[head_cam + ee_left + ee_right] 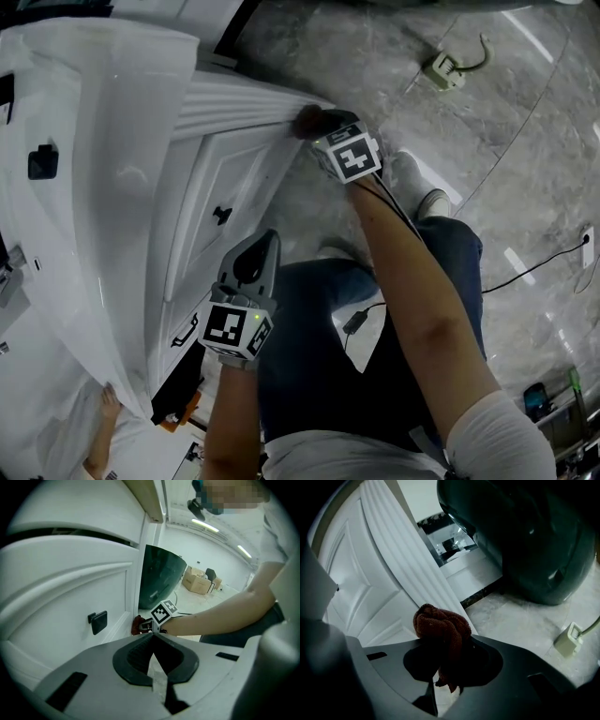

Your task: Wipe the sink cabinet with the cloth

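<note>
Right gripper (pixel 319 127), head view: jaws clamped on the cloth (pixel 307 120), a dark bunched wad pressed to the lower end of the fluted post (pixel 234 105) at the sink cabinet (pixel 112 141) corner. Left gripper (pixel 253 258) hangs just off the panelled door (pixel 234 173), carrying nothing. Cabinet is glossy white, smooth, with raised moulding and a small black knob (pixel 222 215). Floor (pixel 394 56) is grey veined stone, polished.

Left gripper view: jaws together, nothing between them, pointed along the door front. Knob reads as a flat square block. Cloth shows red-brown at the post foot. Behind sits a dark green rounded tub (pixel 161 581); cardboard boxes (pixel 197 581) lie further off.

Right gripper view: cloth is terry-like, nubby, folded into lobes, a tail hanging down between the jaws. Post ribs run straight and parallel. A white plug block (pixel 568 640) lies on the floor.

Progress, as a guess: wiping is under way at the post; the door panels likely remain. No streaks or dirt show, so I can't tell which areas are done.
</note>
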A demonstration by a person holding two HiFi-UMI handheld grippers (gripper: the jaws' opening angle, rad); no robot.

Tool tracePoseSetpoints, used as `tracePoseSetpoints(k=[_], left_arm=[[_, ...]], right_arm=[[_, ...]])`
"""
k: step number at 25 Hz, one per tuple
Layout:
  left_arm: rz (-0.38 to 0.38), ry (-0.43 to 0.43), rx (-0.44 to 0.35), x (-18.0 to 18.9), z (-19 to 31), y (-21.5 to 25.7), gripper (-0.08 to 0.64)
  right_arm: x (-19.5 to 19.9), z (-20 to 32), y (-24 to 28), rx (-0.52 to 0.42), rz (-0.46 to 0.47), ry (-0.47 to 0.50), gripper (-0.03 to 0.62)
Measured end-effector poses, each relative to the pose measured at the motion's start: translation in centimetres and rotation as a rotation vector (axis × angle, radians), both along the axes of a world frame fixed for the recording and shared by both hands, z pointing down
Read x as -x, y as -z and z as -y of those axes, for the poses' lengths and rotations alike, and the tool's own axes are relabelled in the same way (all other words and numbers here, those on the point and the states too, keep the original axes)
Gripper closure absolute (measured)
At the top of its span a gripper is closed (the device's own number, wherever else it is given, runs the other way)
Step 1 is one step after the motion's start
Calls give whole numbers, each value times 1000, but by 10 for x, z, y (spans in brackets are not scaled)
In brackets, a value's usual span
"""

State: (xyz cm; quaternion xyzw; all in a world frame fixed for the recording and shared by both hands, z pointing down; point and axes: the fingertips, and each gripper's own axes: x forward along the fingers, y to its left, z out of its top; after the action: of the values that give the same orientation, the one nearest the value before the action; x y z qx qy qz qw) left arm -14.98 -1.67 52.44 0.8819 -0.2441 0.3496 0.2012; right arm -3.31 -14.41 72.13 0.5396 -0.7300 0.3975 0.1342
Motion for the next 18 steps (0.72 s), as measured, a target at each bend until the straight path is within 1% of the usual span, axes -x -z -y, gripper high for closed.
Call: tracePoseSetpoints(k=[6,9,11,15,18], left_arm=[[23,-2,-8,9,7,-16,549],[81,-36,-33,13,8,-27,549],[96,-46,-29,13,7,-33,549],[101,-48,1,12,0,-39,549],[98,-38,14,14,-4,-39,549]], right_arm=[[-1,2,-59,73,13,8,502],[-1,1,-80,109,5,18,502],[-1,-1,-94,144,5,14,503],[2,-1,-103,161,15,2,506],[4,-1,-104,158,6,-3,515]])
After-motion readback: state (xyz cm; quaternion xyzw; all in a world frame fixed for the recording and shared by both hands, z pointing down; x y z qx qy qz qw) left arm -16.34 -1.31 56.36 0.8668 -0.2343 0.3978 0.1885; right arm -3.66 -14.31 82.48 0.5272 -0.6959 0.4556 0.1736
